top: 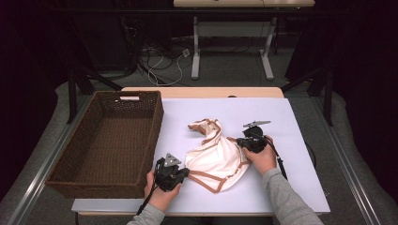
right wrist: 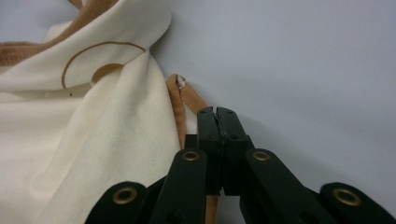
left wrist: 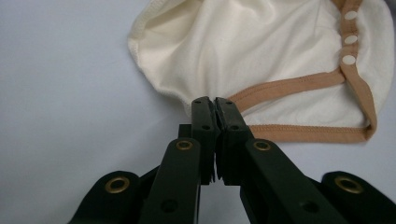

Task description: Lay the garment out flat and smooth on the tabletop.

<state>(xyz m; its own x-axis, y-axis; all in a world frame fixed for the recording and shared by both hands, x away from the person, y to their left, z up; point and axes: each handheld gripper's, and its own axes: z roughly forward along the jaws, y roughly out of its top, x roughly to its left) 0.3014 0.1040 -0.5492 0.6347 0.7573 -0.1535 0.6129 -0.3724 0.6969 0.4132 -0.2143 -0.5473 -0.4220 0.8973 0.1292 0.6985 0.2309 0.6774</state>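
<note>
A cream baby garment (top: 216, 157) with tan trim lies crumpled on the white table cover (top: 267, 112). My left gripper (top: 186, 171) is at its near left edge. In the left gripper view the jaws (left wrist: 215, 100) are pressed together right where the cream cloth (left wrist: 243, 51) and its tan hem meet, pinching that edge. White snaps (left wrist: 350, 39) line the trim at the right. My right gripper (top: 241, 142) is at the garment's right side. In the right gripper view it (right wrist: 217, 110) is shut on the tan strap (right wrist: 180, 93), which runs in between the jaws beside the cream cloth (right wrist: 93, 140).
A large dark wicker basket (top: 155, 122) stands along the table's left side, close to the left hand (top: 162, 194). White cover extends to the right of and behind the garment. Beyond the table's far edge are floor cables (top: 159, 61) and another table's legs (top: 195, 51).
</note>
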